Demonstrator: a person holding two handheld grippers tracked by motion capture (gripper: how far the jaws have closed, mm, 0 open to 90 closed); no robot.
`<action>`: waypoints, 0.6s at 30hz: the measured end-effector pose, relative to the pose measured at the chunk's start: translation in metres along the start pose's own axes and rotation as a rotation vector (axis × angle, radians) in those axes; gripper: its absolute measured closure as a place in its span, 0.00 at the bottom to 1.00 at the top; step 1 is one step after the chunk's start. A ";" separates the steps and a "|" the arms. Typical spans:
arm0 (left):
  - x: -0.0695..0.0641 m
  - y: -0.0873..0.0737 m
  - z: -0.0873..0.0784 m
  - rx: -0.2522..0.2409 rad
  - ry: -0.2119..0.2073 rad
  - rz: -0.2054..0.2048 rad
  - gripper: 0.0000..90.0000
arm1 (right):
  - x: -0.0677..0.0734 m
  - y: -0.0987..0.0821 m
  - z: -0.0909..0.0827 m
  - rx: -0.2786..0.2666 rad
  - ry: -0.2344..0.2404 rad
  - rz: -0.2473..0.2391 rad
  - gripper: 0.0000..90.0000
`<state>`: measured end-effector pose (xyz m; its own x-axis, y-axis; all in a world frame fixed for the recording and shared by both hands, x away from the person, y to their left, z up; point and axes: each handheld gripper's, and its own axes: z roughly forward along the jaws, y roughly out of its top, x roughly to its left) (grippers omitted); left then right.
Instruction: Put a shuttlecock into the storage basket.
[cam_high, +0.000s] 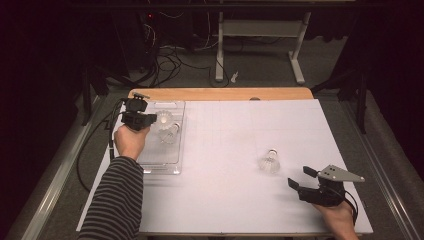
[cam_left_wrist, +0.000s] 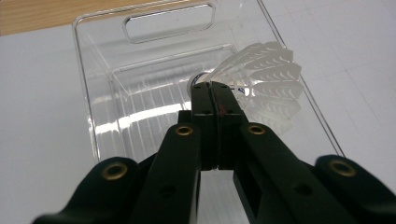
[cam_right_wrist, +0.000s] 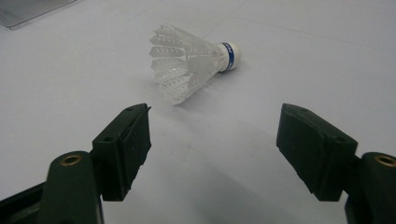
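White feathered shuttlecock (cam_left_wrist: 266, 84) pinched in our left gripper (cam_left_wrist: 212, 86) | over clear plastic tray (cam_left_wrist: 86, 88), table's far-left corner | lower before releasing | right gripper (cam_right_wrist: 212, 140) wide open, empty.

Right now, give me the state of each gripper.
Left gripper: shut on a shuttlecock, over the clear tray.
Right gripper: open, holding nothing; another shuttlecock lies ahead of it.

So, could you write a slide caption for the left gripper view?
Left gripper, shut on a shuttlecock, holds it over the clear plastic tray.
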<state>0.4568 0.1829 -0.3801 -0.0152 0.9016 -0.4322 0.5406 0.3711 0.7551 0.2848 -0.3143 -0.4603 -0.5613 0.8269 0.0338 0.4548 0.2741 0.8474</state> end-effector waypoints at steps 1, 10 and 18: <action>0.001 0.000 0.001 -0.001 0.003 -0.004 0.99 | 0.000 0.000 0.000 0.000 0.000 0.000 0.30; 0.007 0.002 0.007 -0.010 0.031 -0.015 0.99 | 0.000 0.000 0.000 0.001 0.001 0.000 0.30; 0.010 0.001 0.012 -0.013 0.053 -0.014 0.99 | 0.000 0.000 0.000 0.001 0.002 0.000 0.30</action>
<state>0.4678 0.1894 -0.3896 -0.0668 0.9067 -0.4163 0.5291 0.3860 0.7557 0.2851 -0.3142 -0.4604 -0.5632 0.8256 0.0347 0.4552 0.2749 0.8469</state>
